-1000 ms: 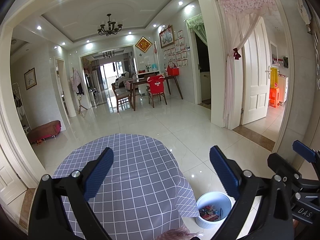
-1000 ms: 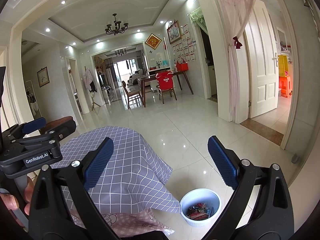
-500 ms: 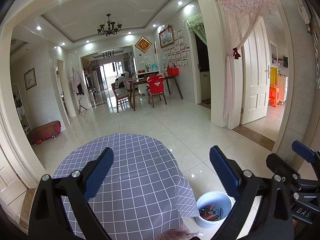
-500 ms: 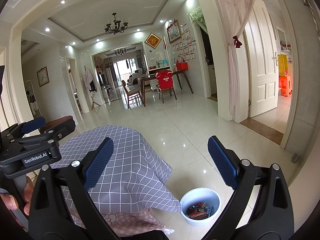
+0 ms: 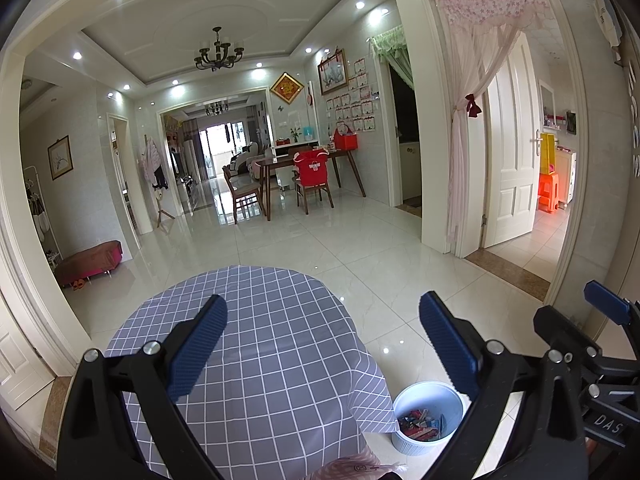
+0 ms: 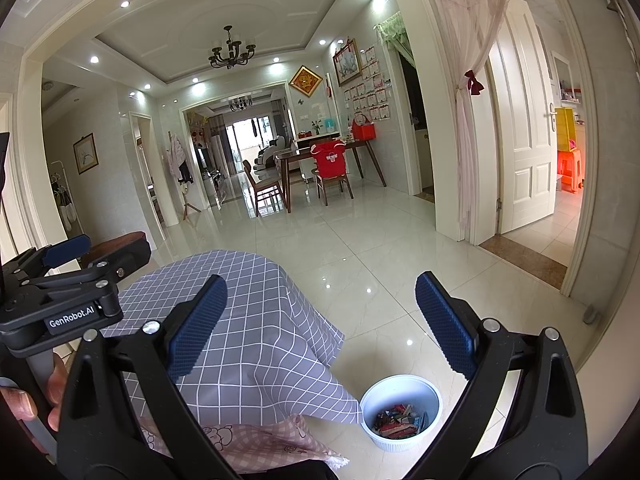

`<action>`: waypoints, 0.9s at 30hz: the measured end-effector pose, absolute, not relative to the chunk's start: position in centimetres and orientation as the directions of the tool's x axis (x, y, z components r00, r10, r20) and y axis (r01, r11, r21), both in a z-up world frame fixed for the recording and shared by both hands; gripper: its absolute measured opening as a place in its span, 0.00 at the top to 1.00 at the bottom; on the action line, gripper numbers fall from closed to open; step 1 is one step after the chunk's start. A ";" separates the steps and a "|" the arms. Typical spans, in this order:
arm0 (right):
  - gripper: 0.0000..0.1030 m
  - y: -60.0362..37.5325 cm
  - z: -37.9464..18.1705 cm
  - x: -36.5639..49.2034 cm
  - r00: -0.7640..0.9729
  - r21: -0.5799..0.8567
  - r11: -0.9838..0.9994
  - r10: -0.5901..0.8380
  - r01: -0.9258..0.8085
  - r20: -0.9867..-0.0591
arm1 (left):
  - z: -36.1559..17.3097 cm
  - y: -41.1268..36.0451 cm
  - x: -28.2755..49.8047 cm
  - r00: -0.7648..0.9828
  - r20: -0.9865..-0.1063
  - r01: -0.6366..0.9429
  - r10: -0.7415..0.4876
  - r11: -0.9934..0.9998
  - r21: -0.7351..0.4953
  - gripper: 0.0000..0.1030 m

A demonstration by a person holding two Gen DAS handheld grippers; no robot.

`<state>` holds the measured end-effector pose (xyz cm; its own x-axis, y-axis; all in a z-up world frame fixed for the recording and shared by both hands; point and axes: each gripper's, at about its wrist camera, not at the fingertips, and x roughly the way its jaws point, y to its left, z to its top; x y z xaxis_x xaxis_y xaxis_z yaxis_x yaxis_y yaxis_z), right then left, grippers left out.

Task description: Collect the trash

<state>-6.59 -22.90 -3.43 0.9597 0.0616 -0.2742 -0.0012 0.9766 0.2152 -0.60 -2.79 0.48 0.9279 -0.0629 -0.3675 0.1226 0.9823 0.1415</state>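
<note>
A white bin (image 5: 426, 416) stands on the floor beside the round table (image 5: 256, 344), holding colourful wrappers (image 5: 420, 426). It also shows in the right wrist view (image 6: 400, 410) with the wrappers (image 6: 400, 424) inside. My left gripper (image 5: 322, 344) is open and empty, held above the table's grey checked cloth. My right gripper (image 6: 320, 320) is open and empty, over the table's right edge and above the bin. No trash shows on the tabletop. The left gripper also appears in the right wrist view (image 6: 68, 280) at the left edge.
A pink patterned cloth (image 6: 256, 440) lies under the table's near edge. Glossy white tile floor (image 5: 360, 264) stretches ahead to a dining table and chairs (image 5: 304, 176). A curtained doorway with a white door (image 5: 508, 152) is at the right.
</note>
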 end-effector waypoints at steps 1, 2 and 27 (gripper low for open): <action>0.10 -22.9 -3.4 -6.6 0.960 0.215 0.977 0.062 -0.001 -0.275 | 0.5 -2.8 -0.6 0.928 -0.367 0.122 -0.062 0.982 0.142 0.08; 0.10 -23.0 -3.4 -6.6 0.959 0.215 0.977 0.062 -0.001 -0.275 | 0.3 -2.8 -0.6 0.928 -0.367 0.122 -0.062 0.982 0.142 0.08; 0.10 -22.4 -3.7 -6.6 0.958 0.218 0.976 0.066 -0.003 -0.280 | 0.5 -2.9 -0.6 0.926 -0.372 0.123 -0.062 0.982 0.144 0.08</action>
<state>-6.63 -22.41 -3.66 0.9577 0.0655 -0.2801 -0.0031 0.9760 0.2178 -0.60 -2.86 0.45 0.9263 -0.0616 -0.3718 0.1229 0.9820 0.1435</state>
